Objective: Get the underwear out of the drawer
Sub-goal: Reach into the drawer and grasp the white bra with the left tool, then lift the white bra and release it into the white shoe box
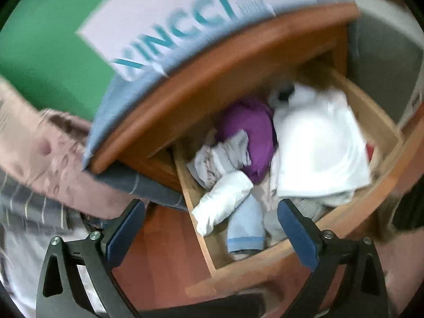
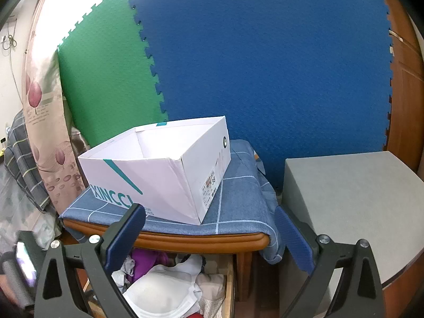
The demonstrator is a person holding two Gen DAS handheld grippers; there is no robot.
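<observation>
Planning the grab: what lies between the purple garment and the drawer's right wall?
A large white garment fills that stretch of the drawer, seen in the left wrist view.

The wooden drawer (image 1: 381, 124) stands pulled open beneath the cabinet top, heaped with crumpled underwear (image 1: 318, 148): a large white piece to the right, a purple one (image 1: 251, 135) behind the middle, a rolled white one (image 1: 225, 198) and a pale blue one (image 1: 246, 225) at the front.

One drawer (image 1: 381, 129), one white box (image 2: 164, 169), two grippers (image 1: 209, 228) (image 2: 209, 233).
</observation>
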